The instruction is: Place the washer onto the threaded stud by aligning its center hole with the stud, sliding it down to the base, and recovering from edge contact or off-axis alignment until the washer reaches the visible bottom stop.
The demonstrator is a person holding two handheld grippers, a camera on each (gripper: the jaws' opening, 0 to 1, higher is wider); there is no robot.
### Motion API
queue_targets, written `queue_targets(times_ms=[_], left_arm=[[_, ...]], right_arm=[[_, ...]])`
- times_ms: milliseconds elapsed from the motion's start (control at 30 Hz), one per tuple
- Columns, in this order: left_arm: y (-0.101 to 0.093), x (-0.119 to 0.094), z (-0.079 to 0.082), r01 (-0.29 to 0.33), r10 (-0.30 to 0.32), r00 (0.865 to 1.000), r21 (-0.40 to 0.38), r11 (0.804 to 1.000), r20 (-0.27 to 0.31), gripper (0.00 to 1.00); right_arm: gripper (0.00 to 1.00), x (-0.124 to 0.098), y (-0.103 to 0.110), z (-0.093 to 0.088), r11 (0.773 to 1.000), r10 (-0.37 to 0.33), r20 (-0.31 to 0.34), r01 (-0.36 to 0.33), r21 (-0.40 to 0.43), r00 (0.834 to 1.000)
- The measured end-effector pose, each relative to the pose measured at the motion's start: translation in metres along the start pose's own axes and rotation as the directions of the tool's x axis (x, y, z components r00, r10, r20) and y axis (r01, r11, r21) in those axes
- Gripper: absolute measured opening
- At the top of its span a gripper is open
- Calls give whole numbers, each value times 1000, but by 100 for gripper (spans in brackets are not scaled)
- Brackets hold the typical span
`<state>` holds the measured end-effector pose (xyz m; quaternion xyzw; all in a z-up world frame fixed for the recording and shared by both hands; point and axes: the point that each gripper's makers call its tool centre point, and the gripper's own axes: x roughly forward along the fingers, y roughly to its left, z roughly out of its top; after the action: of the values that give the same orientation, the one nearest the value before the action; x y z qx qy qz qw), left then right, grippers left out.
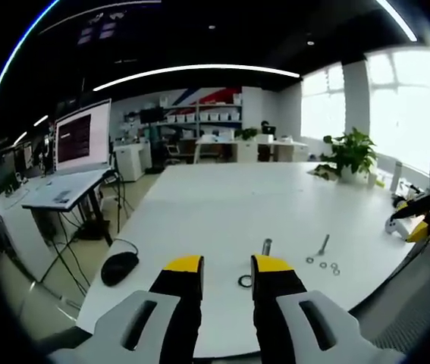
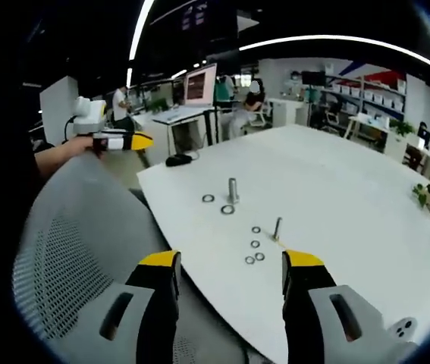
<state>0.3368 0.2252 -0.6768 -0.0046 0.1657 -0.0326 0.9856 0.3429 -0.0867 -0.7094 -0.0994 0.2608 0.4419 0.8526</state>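
We see the stud [image 2: 233,189], a short upright metal post, standing on the smooth white desk [image 2: 336,182] near its front edge. Two flat ring washers lie beside its base: one [image 2: 227,209] just in front, one [image 2: 208,199] slightly to its side. In the left gripper view the stud [image 1: 266,246] stands just past a dark washer [image 1: 245,281] lying flat near the desk edge. A thinner bolt [image 2: 277,227] stands tilted nearby, with four small rings [image 2: 255,244] scattered at its foot. A black oval mouse [image 2: 177,160] rests near the desk's far corner. A grey mesh chair [image 2: 86,227] sits by the front edge. The left gripper [image 1: 227,267] hangs open over the desk edge, yellow tips apart, holding nothing. The right gripper [image 2: 231,260] is also spread wide and empty.
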Motion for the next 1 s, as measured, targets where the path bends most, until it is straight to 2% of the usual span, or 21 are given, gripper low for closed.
queue_targets(times_ms=[133, 233, 400, 533, 667, 833, 867, 900, 933, 1000], left_arm=[[1, 0, 1, 0, 0, 1000, -5, 1000, 8, 24], [-5, 0, 0, 24, -24, 1000, 25, 999, 0, 19], [-5, 1, 2, 27, -28, 1000, 38, 999, 10, 21], [-7, 1, 1, 39, -39, 999, 44, 998, 0, 21], [-8, 1, 1, 42, -42, 999, 50, 998, 2, 22], [-7, 2, 0, 38, -37, 999, 70, 997, -7, 28], [-9, 3, -6, 55, -49, 998, 127, 990, -46, 32], [-11, 4, -10, 59, -50, 996, 144, 988, -68, 37], [-11, 5, -9, 52, -44, 997, 137, 989, -61, 38], [-10, 3, -4, 50, -48, 998, 91, 995, -29, 33]], right_arm=[[56, 6, -6, 3, 1000, 0, -13, -1, -28, 1000], [55, 8, -5, 2, 1000, 19, -25, -19, -7, 1000], [55, 8, -7, 0, 1000, 20, -37, -20, -11, 999], [59, 10, -16, -2, 1000, -13, -44, 12, -26, 999], [58, 13, -20, -1, 999, -19, -43, 18, -30, 999], [58, 21, -27, 1, 999, -12, -64, 9, -51, 998], [58, 23, -28, 2, 998, -7, -71, 3, -64, 997], [59, 24, -29, 2, 997, -9, -77, 3, -76, 997], [59, 26, -31, 3, 996, -7, -84, -1, -89, 996], [59, 30, -34, 3, 995, -1, -98, -9, -98, 995]])
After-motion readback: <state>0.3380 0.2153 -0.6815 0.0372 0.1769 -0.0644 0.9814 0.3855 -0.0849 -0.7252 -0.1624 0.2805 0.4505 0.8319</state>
